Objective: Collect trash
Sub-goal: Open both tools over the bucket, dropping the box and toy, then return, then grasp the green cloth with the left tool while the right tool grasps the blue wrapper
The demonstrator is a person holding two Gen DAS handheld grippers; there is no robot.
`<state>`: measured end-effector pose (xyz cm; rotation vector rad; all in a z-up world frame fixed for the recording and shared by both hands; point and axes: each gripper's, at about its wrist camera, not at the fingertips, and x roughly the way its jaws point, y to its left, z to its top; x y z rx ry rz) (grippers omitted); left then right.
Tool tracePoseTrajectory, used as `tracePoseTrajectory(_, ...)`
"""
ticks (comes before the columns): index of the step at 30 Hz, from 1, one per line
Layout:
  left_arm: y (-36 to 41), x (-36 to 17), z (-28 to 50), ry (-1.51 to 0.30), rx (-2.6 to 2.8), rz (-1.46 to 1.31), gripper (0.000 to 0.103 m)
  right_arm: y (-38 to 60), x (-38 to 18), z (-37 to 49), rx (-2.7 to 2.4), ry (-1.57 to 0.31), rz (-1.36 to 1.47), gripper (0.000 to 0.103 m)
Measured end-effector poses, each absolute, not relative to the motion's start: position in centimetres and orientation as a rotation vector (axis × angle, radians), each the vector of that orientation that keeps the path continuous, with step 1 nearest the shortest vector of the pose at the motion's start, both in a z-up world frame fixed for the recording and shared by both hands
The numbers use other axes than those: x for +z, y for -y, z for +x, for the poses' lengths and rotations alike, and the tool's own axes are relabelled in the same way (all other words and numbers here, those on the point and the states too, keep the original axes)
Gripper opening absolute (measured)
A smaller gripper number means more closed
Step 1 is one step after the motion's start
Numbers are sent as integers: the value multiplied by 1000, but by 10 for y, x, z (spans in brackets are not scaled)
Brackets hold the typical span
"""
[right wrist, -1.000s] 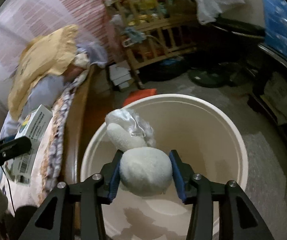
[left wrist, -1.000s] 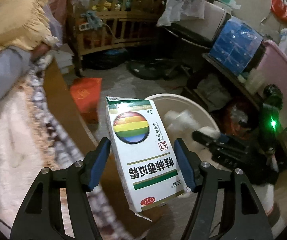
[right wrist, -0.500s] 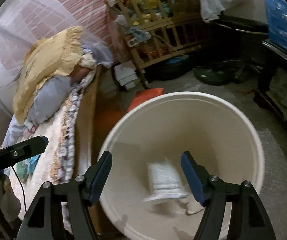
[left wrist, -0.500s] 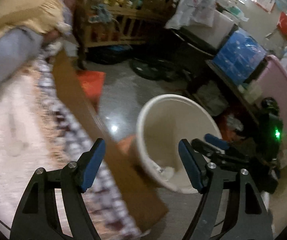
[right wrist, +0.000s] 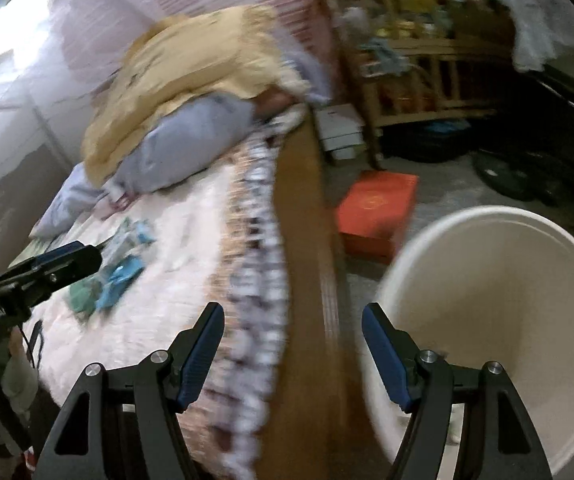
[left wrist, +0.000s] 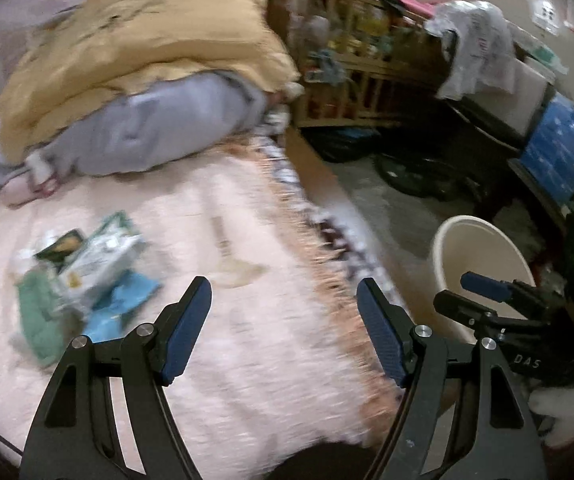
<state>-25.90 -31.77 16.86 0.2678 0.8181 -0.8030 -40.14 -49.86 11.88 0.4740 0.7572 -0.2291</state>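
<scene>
Both my grippers, left gripper [left wrist: 283,320] and right gripper [right wrist: 293,346], stand wide and empty; next pickup, I judge: crumpled green-and-blue wrappers [left wrist: 83,276], left of frame, for the round cream plastic bucket [right wrist: 499,216].

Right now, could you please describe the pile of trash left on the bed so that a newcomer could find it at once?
Start at the bed with the pale pink blanket and the yellow and grey bedding heaped at its head. Below that heap, on the side away from the white bucket, lies the pile of trash. It is the only loose clutter there: blurred green, blue and white wrappers.
</scene>
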Motion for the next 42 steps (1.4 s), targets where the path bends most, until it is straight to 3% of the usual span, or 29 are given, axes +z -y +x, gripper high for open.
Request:
tracePoseTrajectory(20,119,134,-140,-902,-407,65,74,384,119,-262,98,-863,238,71)
tracePoseTrajectory(31,118,88,-64,-991,-353,38,74,370,119,-230,139,-881,203,74)
tracePoseTrajectory(32,123,83,-61,-1003,-370,46,71,368,119,-229,141,-882,200,74)
tracePoseTrajectory(33,128,79,-59,-1012,-391,51,50,367,118,-228,143,-883,198,74)
tracePoseTrajectory(35,134,72,-57,-1053,-399,67,25,363,117,-226,152,-889,195,74)
tracePoseTrajectory(42,108,112,-70,-983,-465,-71,20,342,118,-219,208,-902,155,74)
